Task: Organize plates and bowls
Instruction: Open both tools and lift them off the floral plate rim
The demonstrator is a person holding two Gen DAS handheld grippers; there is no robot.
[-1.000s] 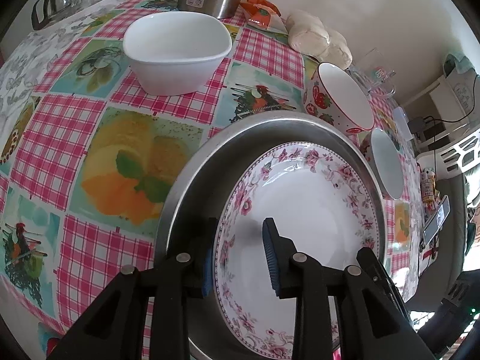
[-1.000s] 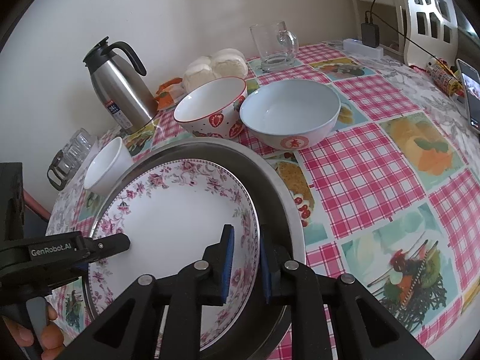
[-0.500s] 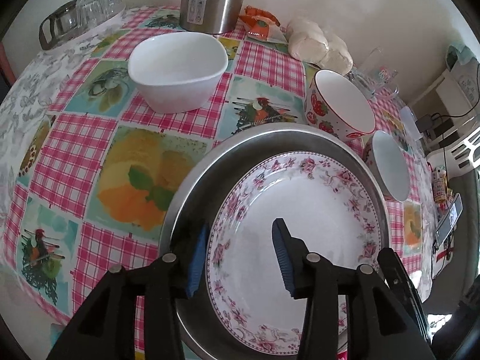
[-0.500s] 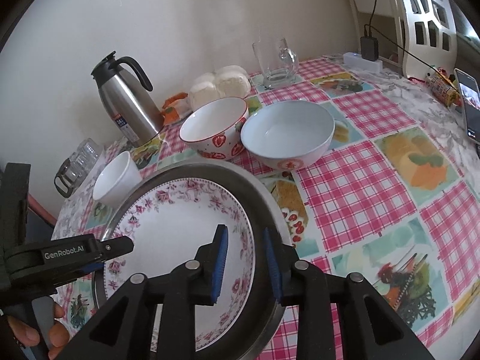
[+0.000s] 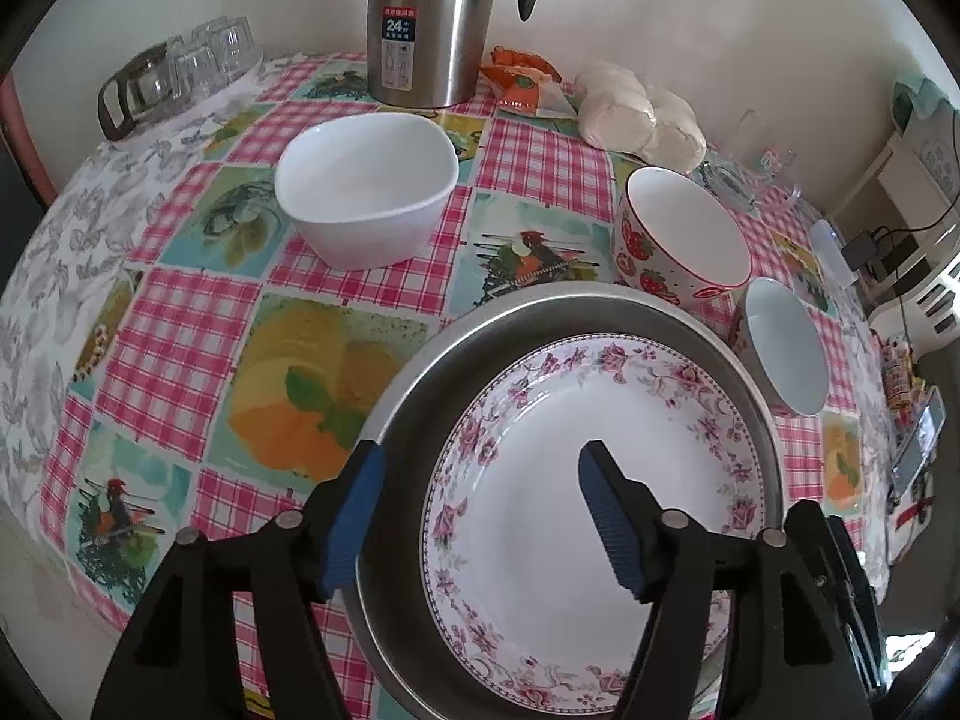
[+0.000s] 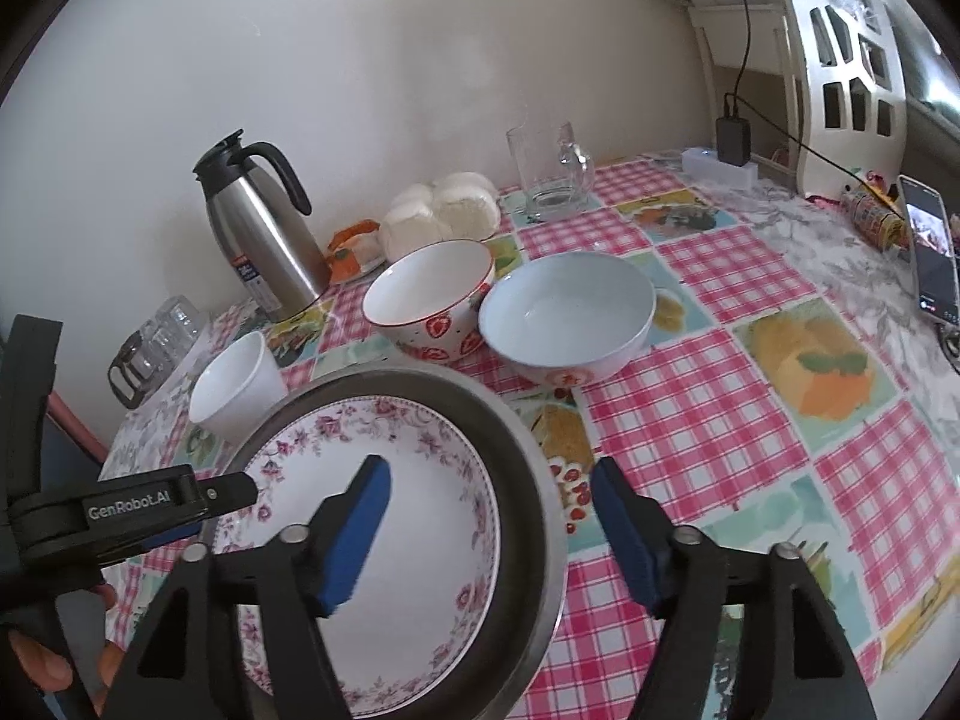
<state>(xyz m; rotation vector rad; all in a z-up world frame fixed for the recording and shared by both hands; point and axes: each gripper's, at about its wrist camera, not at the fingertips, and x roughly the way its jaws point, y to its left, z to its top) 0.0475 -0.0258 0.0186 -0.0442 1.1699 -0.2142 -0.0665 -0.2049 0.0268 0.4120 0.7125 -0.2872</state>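
Observation:
A floral-rimmed white plate point(image 5: 600, 480) lies inside a larger steel plate point(image 5: 420, 396) on the checked tablecloth; both also show in the right wrist view, the floral plate point(image 6: 420, 468) and the steel plate point(image 6: 522, 450). My left gripper point(image 5: 480, 510) is open, its fingers straddling the left rims without touching. My right gripper point(image 6: 489, 522) is open, straddling the right rims. A white square bowl point(image 5: 366, 186), a strawberry bowl point(image 5: 684, 234) and a pale blue bowl point(image 5: 786, 348) stand beyond.
A steel thermos jug point(image 5: 426, 24), wrapped buns point(image 5: 636, 114), an orange packet point(image 5: 522, 81) and glass cups point(image 5: 180, 72) stand at the back. A glass mug point(image 6: 549, 174), a phone point(image 6: 930, 246) and a charger point(image 6: 732, 138) are at the right.
Both grippers opened, let go of the plate rims and drew back and upward. The plates now rest on the table.

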